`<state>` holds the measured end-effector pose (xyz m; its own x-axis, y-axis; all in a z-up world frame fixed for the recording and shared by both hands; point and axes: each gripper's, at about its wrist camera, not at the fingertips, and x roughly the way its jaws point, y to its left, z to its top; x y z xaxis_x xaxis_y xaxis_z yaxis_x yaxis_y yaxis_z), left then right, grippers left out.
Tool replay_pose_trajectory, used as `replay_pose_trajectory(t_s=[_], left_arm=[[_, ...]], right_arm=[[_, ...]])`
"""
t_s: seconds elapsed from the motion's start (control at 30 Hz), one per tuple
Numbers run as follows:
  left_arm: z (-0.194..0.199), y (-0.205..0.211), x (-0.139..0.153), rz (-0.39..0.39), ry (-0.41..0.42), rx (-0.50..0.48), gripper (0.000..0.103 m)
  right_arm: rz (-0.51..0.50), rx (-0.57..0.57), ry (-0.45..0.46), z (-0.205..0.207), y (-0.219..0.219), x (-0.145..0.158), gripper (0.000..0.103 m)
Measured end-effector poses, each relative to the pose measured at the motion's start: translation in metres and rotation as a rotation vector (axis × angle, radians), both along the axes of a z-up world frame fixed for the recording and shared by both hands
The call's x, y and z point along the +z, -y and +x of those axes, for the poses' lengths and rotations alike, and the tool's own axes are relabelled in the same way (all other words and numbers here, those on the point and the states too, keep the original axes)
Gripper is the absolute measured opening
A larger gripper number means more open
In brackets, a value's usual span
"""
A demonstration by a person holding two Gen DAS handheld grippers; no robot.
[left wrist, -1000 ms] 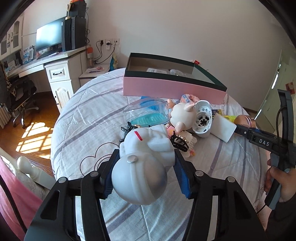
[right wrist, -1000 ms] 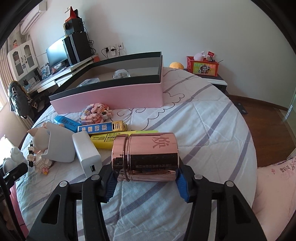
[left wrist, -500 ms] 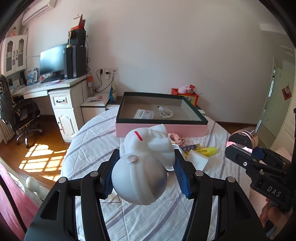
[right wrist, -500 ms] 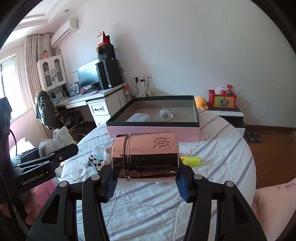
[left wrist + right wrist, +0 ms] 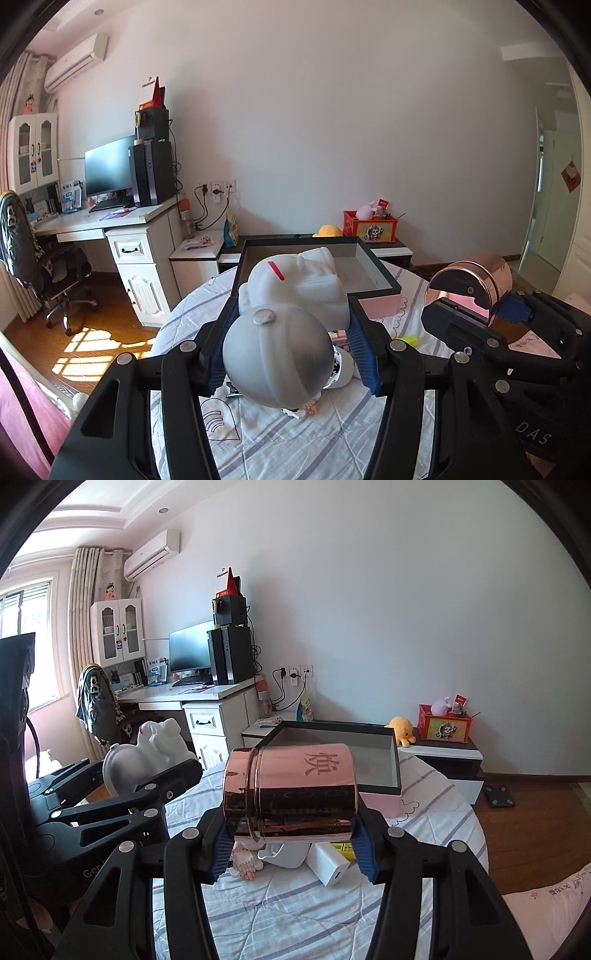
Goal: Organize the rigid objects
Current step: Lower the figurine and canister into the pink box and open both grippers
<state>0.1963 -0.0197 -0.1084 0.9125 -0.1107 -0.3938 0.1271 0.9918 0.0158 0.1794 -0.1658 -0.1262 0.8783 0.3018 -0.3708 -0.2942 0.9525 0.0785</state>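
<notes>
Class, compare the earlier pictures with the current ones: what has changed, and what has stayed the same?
Both hand-held grippers rose from the bed: the left lifting the white figurine, the right lifting the copper tin, toward the pink box. Both grips stayed clamped.

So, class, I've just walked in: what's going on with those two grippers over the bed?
A person is tidying objects off a bed with two hand-held grippers. The left gripper is clamped on a white piggy bank; the right gripper is clamped on a shiny rose-gold canister lying on its side. Both are held in the air, pointing toward the open pink box at the far side. A white charger and other small items lie on the quilt.
</notes>
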Motion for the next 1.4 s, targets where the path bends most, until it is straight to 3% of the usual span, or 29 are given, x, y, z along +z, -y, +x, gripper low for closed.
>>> replay_pose_trajectory(t_s=[0.27,0.43,0.63,0.9,1.1,1.23,1.4], left_arm=[[0.038,0.007,0.001,0.014,-0.016,-0.017,0.057],[0.089,0.011,-0.002,0.022,-0.063,-0.034,0.057],[0.176,0.019,-0.023,0.006,-0.203,-0.068,0.057],[0.265,0.041,-0.070,0.076,-0.382,-0.086,0.057],[0.288,0.047,-0.098,0.138,-0.462,-0.082,0.057],[0.292,0.048,-0.103,0.158,-0.466,-0.068,0.058],[0.285,0.042,-0.098,0.161,-0.461,-0.041,0.073]], right_arm=[[-0.015,-0.004,-0.021,0.034,0.004,0.004,0.055],[-0.027,-0.002,-0.052,0.076,0.008,0.000,0.055],[-0.027,0.011,-0.142,0.147,0.015,-0.014,0.055],[-0.101,-0.028,-0.284,0.229,0.027,-0.060,0.055],[-0.127,-0.019,-0.356,0.253,0.026,-0.091,0.055],[-0.118,-0.012,-0.389,0.259,0.025,-0.101,0.055],[-0.102,-0.044,-0.392,0.255,0.029,-0.098,0.060]])
